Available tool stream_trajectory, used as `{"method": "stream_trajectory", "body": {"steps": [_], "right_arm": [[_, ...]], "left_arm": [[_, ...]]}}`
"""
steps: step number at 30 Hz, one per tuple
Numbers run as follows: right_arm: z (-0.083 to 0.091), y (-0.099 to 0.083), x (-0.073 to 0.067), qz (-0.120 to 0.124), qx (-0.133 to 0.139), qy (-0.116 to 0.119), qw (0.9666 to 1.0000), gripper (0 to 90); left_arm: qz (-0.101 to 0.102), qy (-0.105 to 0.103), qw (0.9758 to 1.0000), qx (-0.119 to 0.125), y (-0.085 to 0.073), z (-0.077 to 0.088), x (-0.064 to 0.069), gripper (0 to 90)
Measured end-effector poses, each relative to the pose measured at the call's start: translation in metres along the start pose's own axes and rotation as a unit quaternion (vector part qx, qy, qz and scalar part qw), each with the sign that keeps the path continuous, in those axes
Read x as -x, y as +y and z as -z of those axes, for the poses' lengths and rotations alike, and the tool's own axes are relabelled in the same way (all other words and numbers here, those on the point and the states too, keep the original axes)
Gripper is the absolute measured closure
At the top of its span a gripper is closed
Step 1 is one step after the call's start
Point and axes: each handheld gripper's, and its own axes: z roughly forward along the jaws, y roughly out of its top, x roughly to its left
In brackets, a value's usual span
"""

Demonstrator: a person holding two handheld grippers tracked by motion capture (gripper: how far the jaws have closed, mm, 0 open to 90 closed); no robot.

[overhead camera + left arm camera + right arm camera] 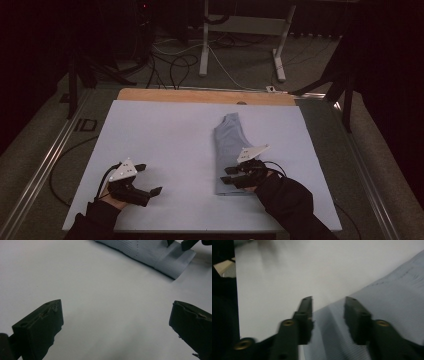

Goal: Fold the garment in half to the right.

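A folded grey-blue garment (232, 145) lies lengthwise on the right half of the white sheet (165, 135). My right gripper (225, 175) is over its near end, jaws apart. In the right gripper view the right gripper (328, 300) is open just above the garment (392, 295), at its left edge, with the pads not pressing on the cloth. My left gripper (150, 178) rests at the near left of the sheet. It stands wide open (117, 305) over bare sheet, with the garment's ribbed hem (172, 265) farther off.
A wooden table edge (200, 96) shows beyond the sheet. Metal rails (45, 160) run along both sides. On the floor behind are cables (175, 65) and a white desk frame (204, 50). The surroundings are dark.
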Motion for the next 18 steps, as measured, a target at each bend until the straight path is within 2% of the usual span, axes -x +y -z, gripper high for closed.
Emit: {"method": "stream_trajectory", "body": {"steps": [8,10,12,13,16,18], "right_arm": [[0.001,0.007,0.001,-0.003,0.014,0.002,0.9999,27.4],[0.001,0.009,0.003,-0.006,0.019,0.002,0.9998,18.5],[0.001,0.011,0.005,-0.006,0.020,0.012,0.9997,10.3],[0.002,0.012,0.006,-0.005,0.021,0.017,0.9996,9.3],[0.005,0.016,0.008,0.000,0.026,0.012,0.9996,9.3],[0.006,0.019,0.010,0.003,0.028,0.007,0.9996,9.2]], "left_arm": [[0.002,0.000,1.0000,0.000,0.000,0.000,-0.001,0.3],[0.003,-0.001,1.0000,0.001,0.000,0.001,-0.001,0.4],[0.002,-0.001,1.0000,0.000,0.000,0.001,-0.001,0.3],[0.002,-0.003,1.0000,0.000,0.000,0.001,-0.002,0.3],[0.002,-0.006,1.0000,-0.003,0.000,0.002,-0.001,0.3],[-0.004,-0.001,1.0000,-0.009,0.000,0.001,-0.001,0.3]]}}
